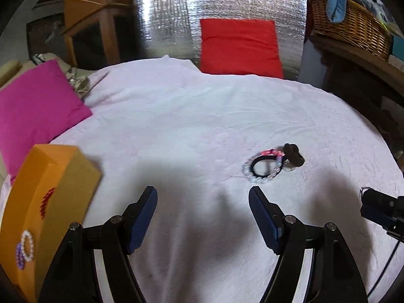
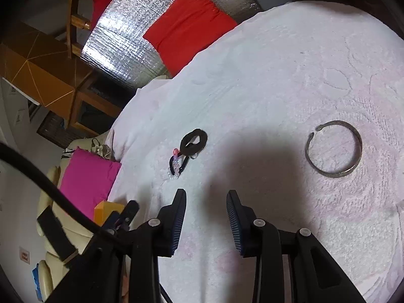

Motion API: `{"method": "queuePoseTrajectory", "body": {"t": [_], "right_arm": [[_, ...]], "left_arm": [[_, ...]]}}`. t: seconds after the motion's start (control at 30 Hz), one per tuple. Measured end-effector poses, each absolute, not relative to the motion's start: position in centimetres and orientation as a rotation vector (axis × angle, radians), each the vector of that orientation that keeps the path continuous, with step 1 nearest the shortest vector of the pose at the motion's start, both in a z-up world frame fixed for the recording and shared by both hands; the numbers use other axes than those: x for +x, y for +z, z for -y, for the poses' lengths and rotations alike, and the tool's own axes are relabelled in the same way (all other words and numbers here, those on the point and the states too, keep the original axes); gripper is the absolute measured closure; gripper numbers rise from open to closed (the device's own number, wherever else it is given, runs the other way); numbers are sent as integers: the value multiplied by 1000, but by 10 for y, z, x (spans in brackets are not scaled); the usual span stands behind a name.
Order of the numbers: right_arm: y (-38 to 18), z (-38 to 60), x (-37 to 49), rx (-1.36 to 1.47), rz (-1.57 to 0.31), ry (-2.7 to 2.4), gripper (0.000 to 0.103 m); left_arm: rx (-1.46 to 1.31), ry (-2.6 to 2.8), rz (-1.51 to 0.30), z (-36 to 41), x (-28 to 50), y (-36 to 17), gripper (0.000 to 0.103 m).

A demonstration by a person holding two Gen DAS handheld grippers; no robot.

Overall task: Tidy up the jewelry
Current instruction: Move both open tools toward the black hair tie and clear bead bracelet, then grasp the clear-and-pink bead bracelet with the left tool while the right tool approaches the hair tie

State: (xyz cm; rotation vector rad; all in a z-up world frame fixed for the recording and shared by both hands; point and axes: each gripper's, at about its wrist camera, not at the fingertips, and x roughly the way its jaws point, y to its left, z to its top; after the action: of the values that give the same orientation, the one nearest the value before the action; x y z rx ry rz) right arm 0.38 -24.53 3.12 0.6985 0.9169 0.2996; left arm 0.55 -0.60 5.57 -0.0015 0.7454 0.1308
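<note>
White cover: a soft, textured cloth [image 1: 202,116] spreads over the whole work surface (whether a bed or a counter lies beneath I cannot tell); all the loose jewelry lies on it.
Orange box: an open box [image 1: 53,176] sits at the left edge of the cover, already holding a white bead bracelet [image 1: 27,245], a purple one [image 1: 19,256] touching it, and something red [image 1: 48,199] further in.
Left tongs: spread wide and holding nothing [image 1: 203,214], hovering over the cover, near the tangled pile.
Right tongs: likewise spread and holding nothing [image 2: 206,217], between the pile and the bangle.
Metal bangle: an open, dull-metal ring [image 2: 333,149] lying flat, well apart from the pile, ahead and to the right of the right tongs. It looks stiff, light and probably slippery; pinching across the band at one side of the rim seems the safest hold.
Tangled pile: a clear bead bracelet [image 1: 257,175], a thin black band [image 1: 263,164], a pink piece [image 1: 271,152] and a black scrunchie [image 1: 294,154] touch or overlap.
Handling of the pile: the beads likely sit on a stretchy cord, light and floppy; gripping a single strand at the outer edge should lift one without dragging its neighbours. The scrunchie is soft and should squash under a pinch.
</note>
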Motion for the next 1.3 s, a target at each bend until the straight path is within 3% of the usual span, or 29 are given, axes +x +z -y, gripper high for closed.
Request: {"method": "queuePoseTrajectory", "body": {"t": [0.5, 0.57, 0.63, 0.7, 0.73, 0.77, 1.3], "right_arm": [[26, 265, 6, 729, -915, 246, 67], [26, 267, 5, 735, -912, 243, 67], [26, 268, 5, 735, -912, 242, 67], [25, 268, 6, 729, -918, 245, 67], [25, 267, 6, 726, -919, 246, 67], [25, 266, 7, 721, -920, 248, 67], [44, 221, 27, 653, -859, 336, 64]], "left_arm": [[-65, -78, -715, 40, 53, 41, 28], [-69, -94, -744, 44, 60, 34, 41], [-94, -111, -799, 44, 70, 23, 65], [-117, -125, -795, 41, 73, 22, 73], [-128, -137, -803, 40, 74, 23, 86], [-138, -145, -817, 39, 75, 22, 92], [-152, -167, -912, -10, 33, 25, 95]]}}
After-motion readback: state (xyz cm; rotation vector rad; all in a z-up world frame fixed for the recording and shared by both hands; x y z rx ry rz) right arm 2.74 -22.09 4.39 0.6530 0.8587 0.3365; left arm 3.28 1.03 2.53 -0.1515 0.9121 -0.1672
